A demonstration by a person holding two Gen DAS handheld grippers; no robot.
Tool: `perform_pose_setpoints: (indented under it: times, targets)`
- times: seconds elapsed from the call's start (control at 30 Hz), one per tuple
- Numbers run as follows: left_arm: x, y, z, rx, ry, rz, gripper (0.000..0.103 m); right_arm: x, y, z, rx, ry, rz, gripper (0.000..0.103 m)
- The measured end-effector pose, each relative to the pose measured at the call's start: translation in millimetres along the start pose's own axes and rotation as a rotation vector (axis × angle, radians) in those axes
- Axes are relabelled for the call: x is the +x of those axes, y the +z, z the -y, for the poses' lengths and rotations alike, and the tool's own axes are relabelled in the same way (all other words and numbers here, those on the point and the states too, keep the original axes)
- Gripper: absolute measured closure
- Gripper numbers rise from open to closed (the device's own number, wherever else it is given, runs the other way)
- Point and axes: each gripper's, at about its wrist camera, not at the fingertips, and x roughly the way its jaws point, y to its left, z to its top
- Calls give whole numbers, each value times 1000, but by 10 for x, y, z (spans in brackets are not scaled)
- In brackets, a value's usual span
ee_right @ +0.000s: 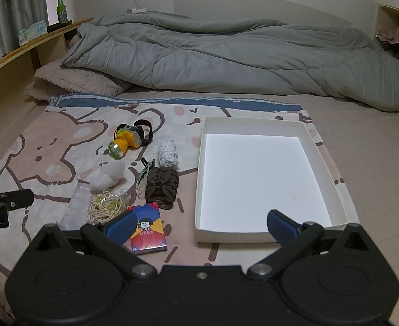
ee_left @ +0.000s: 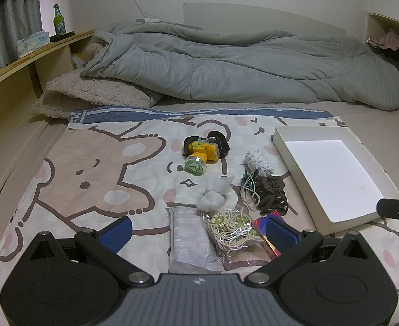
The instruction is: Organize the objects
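Left gripper and right gripper both spread wide, holding nothing. White tray right of clutter; bare sheet left.

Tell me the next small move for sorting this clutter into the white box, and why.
Probably lower the open right gripper onto the card pack. It lies nearest its fingers, beside the white box, which holds nothing yet.
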Motion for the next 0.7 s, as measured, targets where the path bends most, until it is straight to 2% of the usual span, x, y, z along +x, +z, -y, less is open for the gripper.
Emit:
perform_pose_setpoints:
  times: [0.7]
  targets:
    - [3, 1, 0, -16, 17, -3, 0, 15, -17, -3, -6, -4, -1, 0]
